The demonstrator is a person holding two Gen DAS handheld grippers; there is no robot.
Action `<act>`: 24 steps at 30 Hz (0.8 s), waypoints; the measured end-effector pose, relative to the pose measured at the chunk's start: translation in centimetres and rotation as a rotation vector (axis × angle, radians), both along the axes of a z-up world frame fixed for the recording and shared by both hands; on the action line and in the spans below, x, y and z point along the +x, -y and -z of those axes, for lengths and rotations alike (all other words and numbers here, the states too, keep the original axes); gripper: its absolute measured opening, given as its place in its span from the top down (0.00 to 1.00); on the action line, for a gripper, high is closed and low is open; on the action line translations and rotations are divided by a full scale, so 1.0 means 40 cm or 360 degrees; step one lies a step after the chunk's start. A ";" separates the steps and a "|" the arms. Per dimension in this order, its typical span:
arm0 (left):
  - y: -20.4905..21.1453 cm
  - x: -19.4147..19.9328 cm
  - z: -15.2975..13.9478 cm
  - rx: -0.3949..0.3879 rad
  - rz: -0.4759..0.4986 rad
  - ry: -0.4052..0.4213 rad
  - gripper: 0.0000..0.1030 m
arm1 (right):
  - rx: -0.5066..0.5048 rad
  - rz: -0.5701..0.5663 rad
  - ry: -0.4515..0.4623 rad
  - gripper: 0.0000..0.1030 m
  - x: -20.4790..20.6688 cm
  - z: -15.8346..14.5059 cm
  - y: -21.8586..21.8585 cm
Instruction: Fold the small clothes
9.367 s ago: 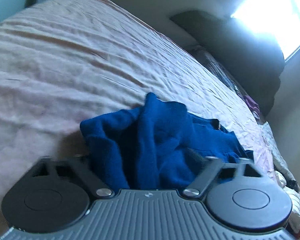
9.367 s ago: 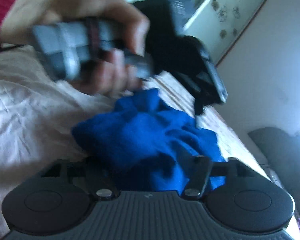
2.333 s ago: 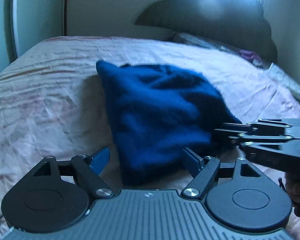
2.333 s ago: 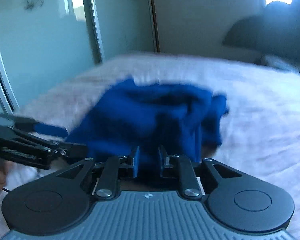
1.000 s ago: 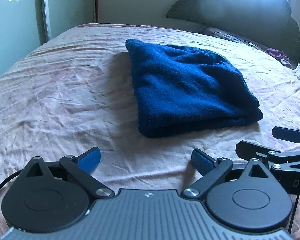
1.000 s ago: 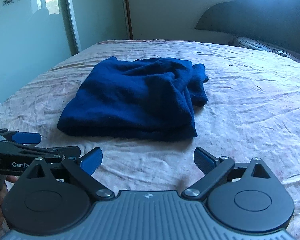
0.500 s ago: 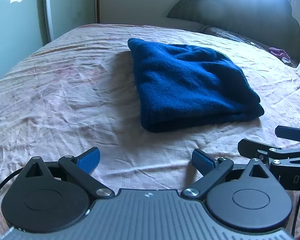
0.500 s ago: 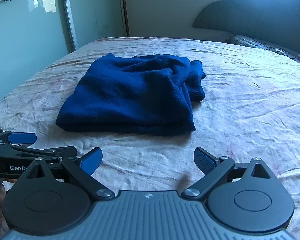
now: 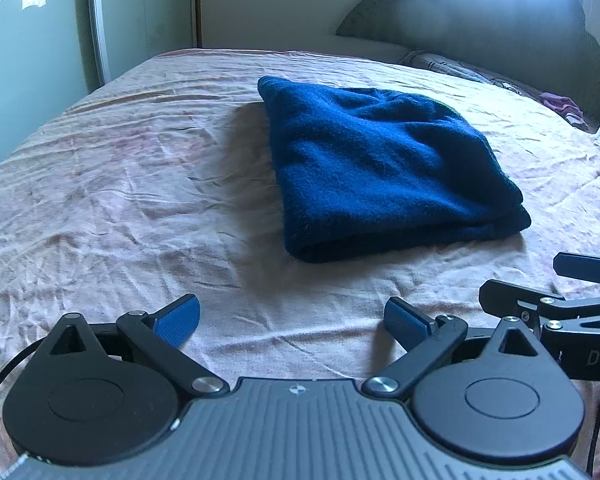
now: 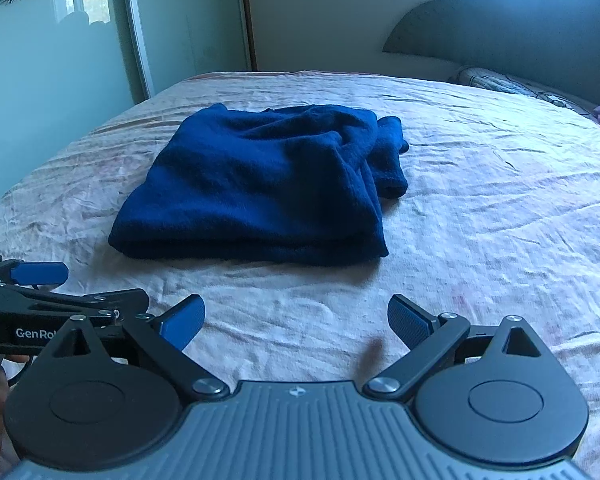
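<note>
A dark blue fleece garment (image 9: pixel 384 172) lies folded into a thick rectangle on the pink bedsheet (image 9: pixel 132 184). It also shows in the right wrist view (image 10: pixel 268 188), with a sleeve end sticking out at its far right. My left gripper (image 9: pixel 292 318) is open and empty, held back from the garment's near edge. My right gripper (image 10: pixel 296 322) is open and empty, also short of the garment. Each gripper shows at the edge of the other's view.
A dark padded headboard (image 9: pixel 492 40) stands at the far end of the bed. Patterned bedding (image 9: pixel 460 70) and a purple cloth (image 9: pixel 562 104) lie near it. Glass wardrobe doors (image 10: pixel 60 40) stand along the left side.
The crumpled garment was gathered, folded over and let go. In the last second both open grippers have stayed back from it with almost no movement.
</note>
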State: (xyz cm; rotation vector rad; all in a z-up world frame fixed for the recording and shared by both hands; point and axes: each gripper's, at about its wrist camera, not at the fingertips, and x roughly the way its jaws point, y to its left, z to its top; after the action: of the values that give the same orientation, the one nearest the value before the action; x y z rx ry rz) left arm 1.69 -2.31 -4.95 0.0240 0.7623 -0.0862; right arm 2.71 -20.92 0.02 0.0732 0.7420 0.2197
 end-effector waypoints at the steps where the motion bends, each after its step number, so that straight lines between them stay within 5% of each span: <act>1: 0.000 -0.001 0.000 0.0003 0.0000 0.0001 0.02 | -0.0001 -0.0002 -0.0001 0.04 0.000 0.001 0.000; 24: -0.002 0.007 -0.009 0.0051 0.0012 -0.0002 0.02 | 0.0081 -0.0048 0.0058 0.04 -0.007 -0.013 0.016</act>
State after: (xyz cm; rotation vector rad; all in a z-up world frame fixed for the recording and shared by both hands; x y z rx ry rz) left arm 1.97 -2.24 -4.60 0.0573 0.7646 -0.0814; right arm 2.43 -21.56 0.55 0.1062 0.7015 0.2681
